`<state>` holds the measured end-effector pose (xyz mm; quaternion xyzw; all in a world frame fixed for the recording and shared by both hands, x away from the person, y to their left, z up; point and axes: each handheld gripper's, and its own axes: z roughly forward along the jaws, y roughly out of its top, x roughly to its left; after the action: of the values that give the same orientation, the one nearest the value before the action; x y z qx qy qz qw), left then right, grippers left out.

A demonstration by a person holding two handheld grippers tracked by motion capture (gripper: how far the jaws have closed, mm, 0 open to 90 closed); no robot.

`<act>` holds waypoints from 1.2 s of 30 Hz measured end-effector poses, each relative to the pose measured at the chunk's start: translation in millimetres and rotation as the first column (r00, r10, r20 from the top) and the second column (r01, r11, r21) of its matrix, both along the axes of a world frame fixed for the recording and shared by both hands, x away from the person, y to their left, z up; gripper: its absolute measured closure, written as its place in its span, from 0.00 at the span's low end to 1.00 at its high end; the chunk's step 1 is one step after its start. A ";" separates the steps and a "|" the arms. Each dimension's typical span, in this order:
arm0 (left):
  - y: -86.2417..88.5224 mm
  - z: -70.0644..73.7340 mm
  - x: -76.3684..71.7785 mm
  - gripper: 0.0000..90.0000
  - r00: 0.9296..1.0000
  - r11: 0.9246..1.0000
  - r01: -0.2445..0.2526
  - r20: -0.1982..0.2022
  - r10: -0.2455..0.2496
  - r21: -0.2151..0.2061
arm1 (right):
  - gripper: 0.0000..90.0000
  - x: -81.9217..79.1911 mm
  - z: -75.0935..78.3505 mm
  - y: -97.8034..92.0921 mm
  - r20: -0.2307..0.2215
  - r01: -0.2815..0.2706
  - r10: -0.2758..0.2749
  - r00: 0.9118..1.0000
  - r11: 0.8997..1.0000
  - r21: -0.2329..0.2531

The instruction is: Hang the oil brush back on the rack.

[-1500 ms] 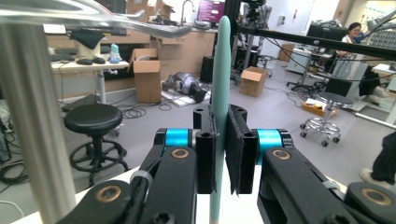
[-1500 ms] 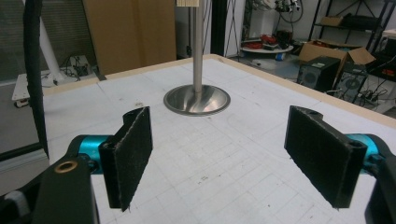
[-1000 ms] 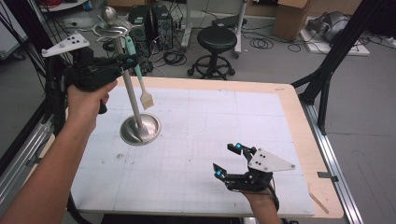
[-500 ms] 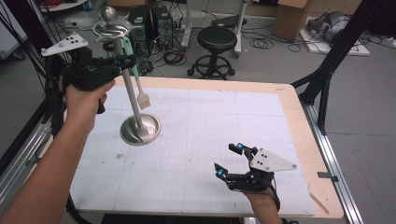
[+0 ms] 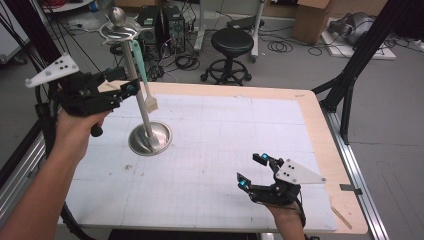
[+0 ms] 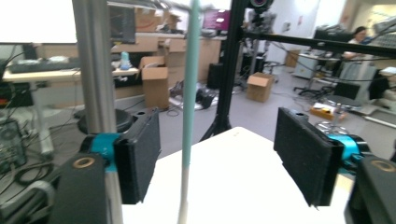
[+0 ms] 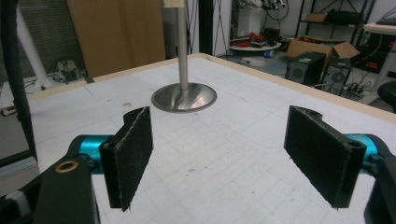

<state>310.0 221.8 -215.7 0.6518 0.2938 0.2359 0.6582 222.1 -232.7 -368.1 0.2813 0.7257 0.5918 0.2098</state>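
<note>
Even, bright room light falls from overhead on the table (image 5: 225,150), with soft, faint shadows. The stand (image 5: 150,139) throws a weak shadow beside its base, and its polished foot carries dull glare, also in the right gripper view (image 7: 184,97). In the left gripper view the stand's pole (image 6: 95,65) and the spatula (image 6: 190,93) between the jaws are smeared and out of focus; a blown-out window glows behind the pole. The high view is slightly soft and bends straight lines near its corners.
</note>
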 end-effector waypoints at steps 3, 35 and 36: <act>2.0 -17.8 -10.8 0.28 0.999 0.999 0.032 0.013 -0.032 -0.020 | 0.24 -0.4 -1.2 -5.4 -0.008 0.032 -0.032 0.999 0.999 -0.002; 23.6 -169.4 -83.7 0.20 0.996 0.997 0.080 -0.050 -0.079 0.018 | 0.21 -25.7 -23.8 -57.5 -0.044 0.295 -0.296 0.954 0.955 -0.031; 23.6 -169.4 -83.7 0.20 0.996 0.997 0.080 -0.050 -0.079 0.018 | 0.21 -25.5 -23.9 -57.3 -0.044 0.294 -0.295 0.954 0.955 -0.030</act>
<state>226.3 245.3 -385.1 0.6751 0.2814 0.1962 0.6531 196.6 -290.0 -392.1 0.3982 0.6872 0.5387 0.2813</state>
